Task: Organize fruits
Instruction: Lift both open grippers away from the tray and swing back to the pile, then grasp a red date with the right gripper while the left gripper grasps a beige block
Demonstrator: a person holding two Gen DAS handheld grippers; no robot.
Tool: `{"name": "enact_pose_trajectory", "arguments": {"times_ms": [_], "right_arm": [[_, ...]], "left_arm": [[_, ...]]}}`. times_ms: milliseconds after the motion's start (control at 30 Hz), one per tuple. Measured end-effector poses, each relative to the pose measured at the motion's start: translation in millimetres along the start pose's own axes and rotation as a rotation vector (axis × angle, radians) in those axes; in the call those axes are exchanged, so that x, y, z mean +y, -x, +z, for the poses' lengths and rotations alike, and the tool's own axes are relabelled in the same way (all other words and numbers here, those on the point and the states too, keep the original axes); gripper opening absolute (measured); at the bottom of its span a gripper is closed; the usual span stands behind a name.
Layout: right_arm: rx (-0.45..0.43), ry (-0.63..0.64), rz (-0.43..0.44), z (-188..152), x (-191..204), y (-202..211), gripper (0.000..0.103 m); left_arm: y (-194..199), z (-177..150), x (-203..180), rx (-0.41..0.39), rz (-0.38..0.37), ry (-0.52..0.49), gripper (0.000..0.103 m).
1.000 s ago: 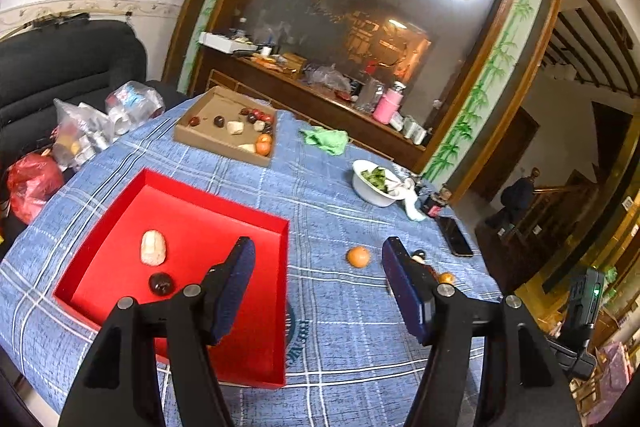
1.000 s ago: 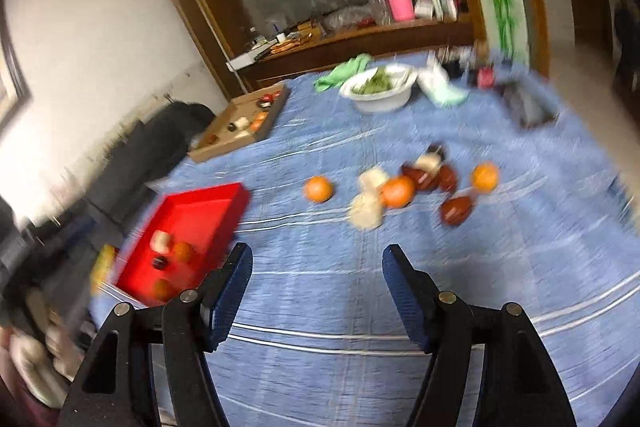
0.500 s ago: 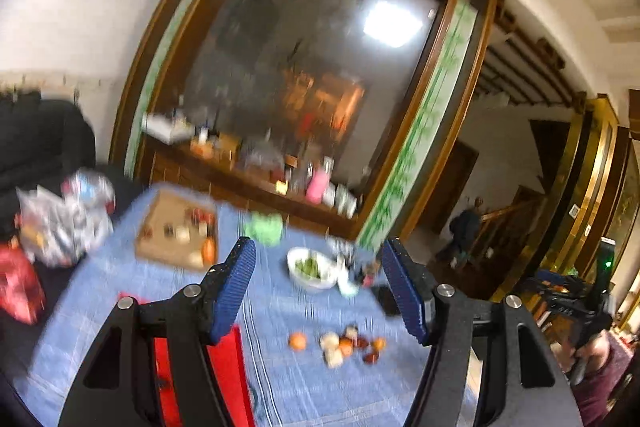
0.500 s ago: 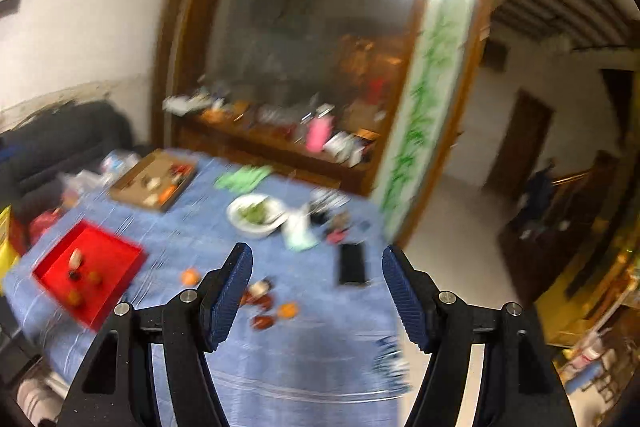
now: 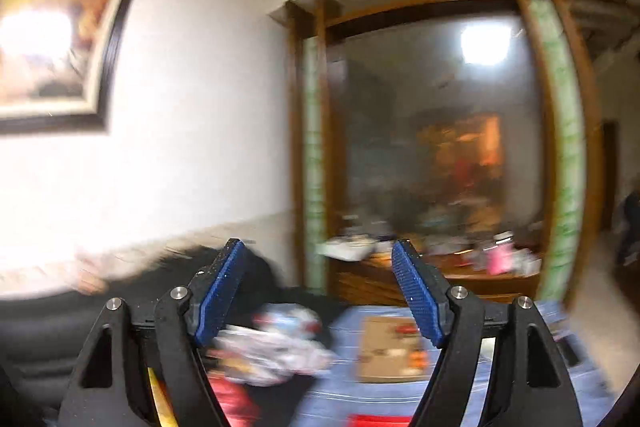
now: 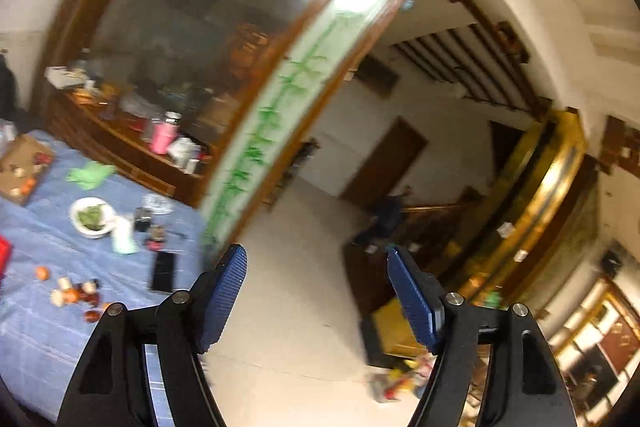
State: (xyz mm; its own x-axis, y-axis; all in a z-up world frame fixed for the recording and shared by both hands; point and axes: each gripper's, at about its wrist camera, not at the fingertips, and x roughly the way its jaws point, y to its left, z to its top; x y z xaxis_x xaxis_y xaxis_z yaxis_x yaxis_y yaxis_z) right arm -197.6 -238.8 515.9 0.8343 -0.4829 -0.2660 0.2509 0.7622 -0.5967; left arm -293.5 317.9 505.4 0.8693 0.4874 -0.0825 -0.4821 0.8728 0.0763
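Since a second ago both my grippers have swung up off the desk to face the room, left gripper and right gripper with fingers opening wide and nothing between them, so I judge no fruit is in hand and sorting has paused or ended. The loose fruits lie clustered on the blue desk, well below and left of my right fingers. They look roundish and too small and blurred to tell any long axis.

Loose fruits on blue tablecloth
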Motion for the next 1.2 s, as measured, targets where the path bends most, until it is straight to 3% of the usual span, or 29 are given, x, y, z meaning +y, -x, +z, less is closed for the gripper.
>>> {"name": "enact_pose_trajectory", "arguments": {"times_ms": [133,233,300,400,533,667,733,833,867,933,967,1200], "right_arm": [[0.044,-0.002,-0.04,5,-2,-33,0.087],[0.08,-0.014,0.028,-18,27,-67,0.089],[0.115,0.01,0.101,-43,59,-87,0.089],[0.157,0.074,0.245,-93,128,-113,0.089],[0.214,0.128,0.445,-152,221,-135,0.089],[0.257,0.067,0.646,-192,296,-158,0.089],[0.295,-0.036,0.73,-203,325,-178,0.089],[0.38,-0.18,0.782,-217,351,-208,0.088],[0.415,-0.214,0.792,-223,355,-216,0.081],[0.488,-0.28,0.841,-230,364,-233,0.07],[0.508,-0.303,0.87,-233,368,-237,0.07],[0.535,-0.307,0.916,-237,394,-251,0.07]], "left_arm": [[-32,4,15,0.057,0.141,-0.048,0.075],[-47,-20,15,0.078,0.115,-0.011,0.075],[-58,-50,2,0.109,0.046,-0.007,0.076],[-73,-108,-38,0.178,-0.115,-0.007,0.076],[-90,-194,-115,0.352,-0.416,0.042,0.076],[-105,-276,-201,0.528,-0.692,0.138,0.076],[-113,-312,-240,0.585,-0.761,0.16,0.076],[-125,-356,-284,0.718,-0.831,0.191,0.076],[-125,-363,-295,0.743,-0.837,0.188,0.075],[-128,-380,-316,0.775,-0.844,0.172,0.067],[-130,-388,-327,0.794,-0.85,0.166,0.058],[-138,-411,-365,0.86,-0.846,0.129,0.055]]}}
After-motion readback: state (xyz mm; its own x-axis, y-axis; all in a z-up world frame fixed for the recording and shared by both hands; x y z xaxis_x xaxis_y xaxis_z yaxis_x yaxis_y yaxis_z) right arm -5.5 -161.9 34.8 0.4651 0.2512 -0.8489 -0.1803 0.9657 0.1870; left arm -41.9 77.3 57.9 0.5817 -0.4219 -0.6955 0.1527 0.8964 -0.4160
